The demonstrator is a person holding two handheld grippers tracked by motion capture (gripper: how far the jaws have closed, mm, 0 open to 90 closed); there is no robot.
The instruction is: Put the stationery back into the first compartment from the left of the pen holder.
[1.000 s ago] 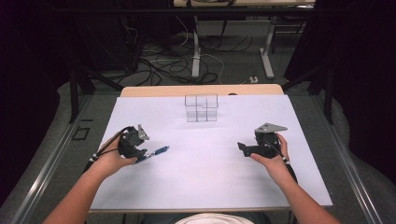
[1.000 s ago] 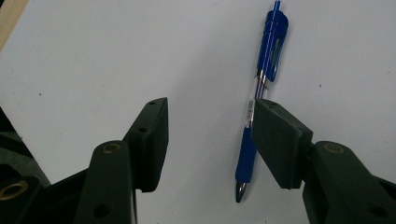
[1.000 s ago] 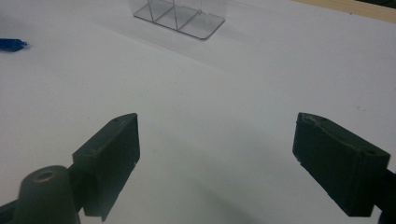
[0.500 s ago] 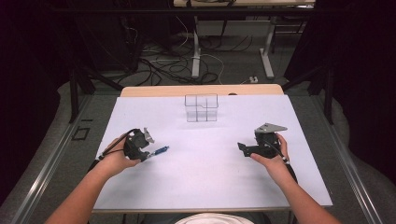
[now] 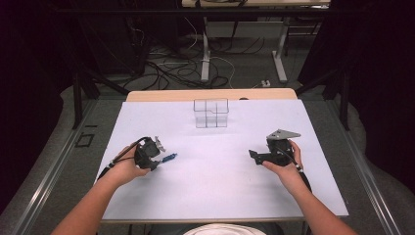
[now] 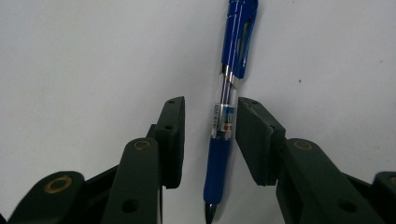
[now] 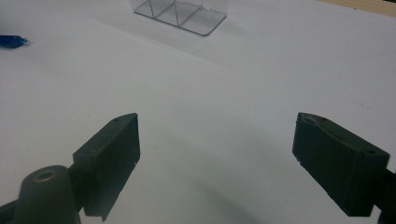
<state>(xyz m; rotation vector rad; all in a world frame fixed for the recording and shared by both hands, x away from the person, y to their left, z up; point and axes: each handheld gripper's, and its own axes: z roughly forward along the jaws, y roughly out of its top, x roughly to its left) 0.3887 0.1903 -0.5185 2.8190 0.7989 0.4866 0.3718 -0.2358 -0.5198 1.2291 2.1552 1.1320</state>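
While the left hand-held gripper (image 6: 208,140) straddles the pen (image 6: 227,109), its jaws have just been closing, yet they have not clamped: in the left gripper view a gap shows on each side of the barrel, wider on the left. The pen lies flat on the white surface (image 5: 220,191), at the left and near the person, its clip end pointing away from the jaws and its tip toward them. In the high view the blue barrel (image 5: 169,157) pokes out to the right of that gripper (image 5: 155,155).

To do this grasp well, I judge the jaws should shift slightly so the barrel sits midway between the pads, then close squarely on the clear section just above the rubber grip, where the pads already stand. Closing off-centre could roll the pen sideways. Keep the pads low to the surface, so they catch the round barrel at its widest.

The right hand-held gripper (image 7: 217,154) hangs released over bare surface at the right, nothing between its jaws. The clear divided box (image 5: 211,112) stands at the far middle, well apart from the pen.
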